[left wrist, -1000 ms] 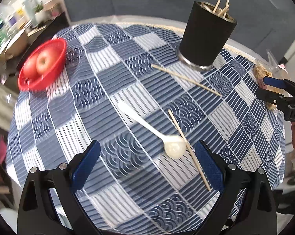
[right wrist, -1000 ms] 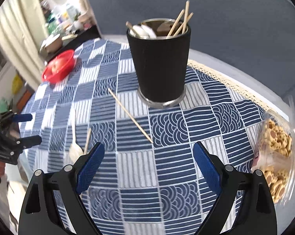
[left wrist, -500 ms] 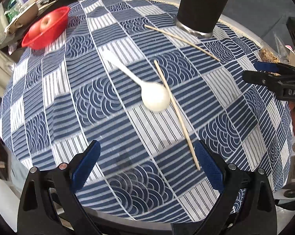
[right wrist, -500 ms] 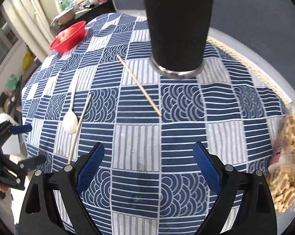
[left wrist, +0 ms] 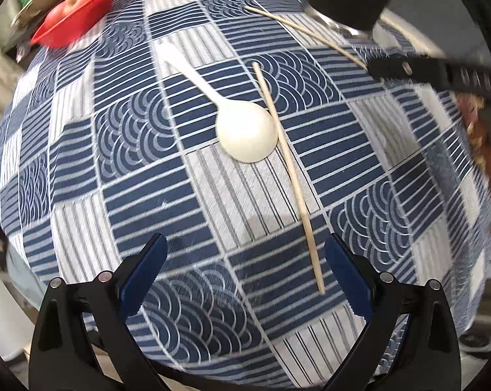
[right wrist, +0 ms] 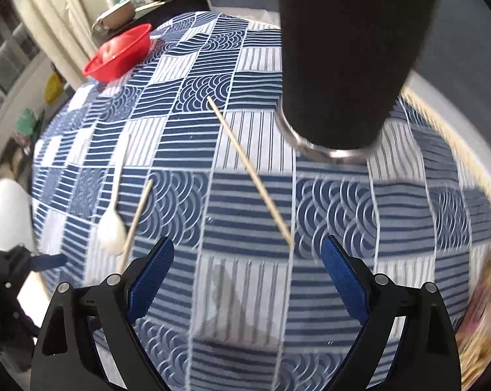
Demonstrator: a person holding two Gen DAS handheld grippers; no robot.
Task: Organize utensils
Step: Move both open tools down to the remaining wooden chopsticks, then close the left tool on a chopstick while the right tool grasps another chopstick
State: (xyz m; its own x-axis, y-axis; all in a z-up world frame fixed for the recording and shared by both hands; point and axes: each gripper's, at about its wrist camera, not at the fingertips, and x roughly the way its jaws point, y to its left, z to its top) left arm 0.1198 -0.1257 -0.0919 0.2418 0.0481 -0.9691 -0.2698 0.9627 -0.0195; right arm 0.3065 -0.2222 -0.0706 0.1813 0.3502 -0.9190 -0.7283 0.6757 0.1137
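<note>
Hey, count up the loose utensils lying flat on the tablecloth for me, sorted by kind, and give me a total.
Wooden chopsticks: 2, one beside the spoon and one near the black holder
White spoon: 1
Total: 3 loose utensils on the tablecloth
</note>
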